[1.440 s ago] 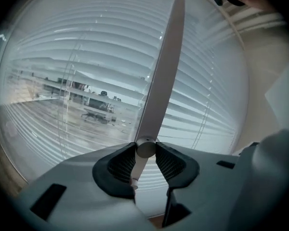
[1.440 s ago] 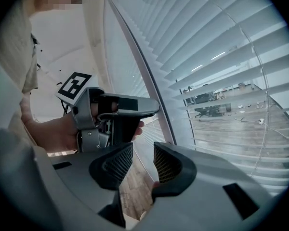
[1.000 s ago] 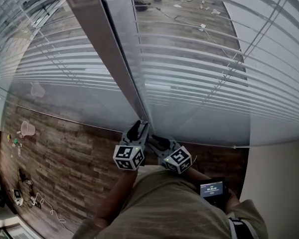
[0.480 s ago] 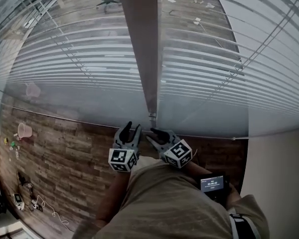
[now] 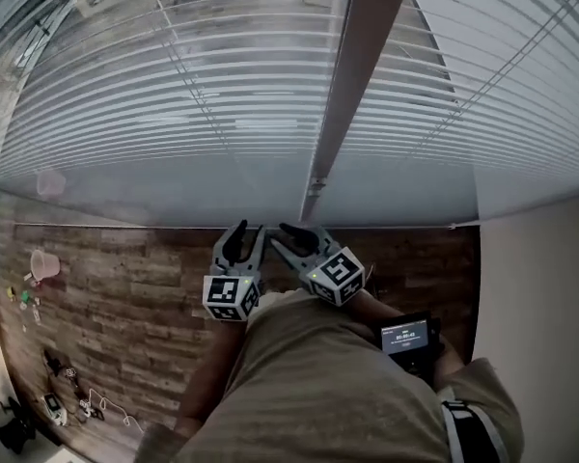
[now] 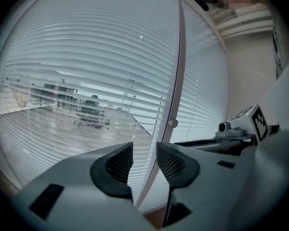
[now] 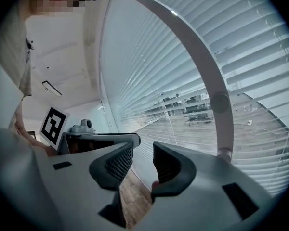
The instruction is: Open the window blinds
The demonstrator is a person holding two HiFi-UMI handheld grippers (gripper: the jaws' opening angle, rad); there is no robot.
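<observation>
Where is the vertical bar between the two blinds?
In the head view the vertical bar runs down right of centre, between the left blind and the right blind; its lower end sits just above the left tongs and the right tongs.

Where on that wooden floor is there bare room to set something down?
Widest bare patch: floor between the pink cup and the left gripper. A narrow strip lies below the blinds, between the right gripper and the beige wall. Crowded: cables and gadgets at bottom left.
</observation>
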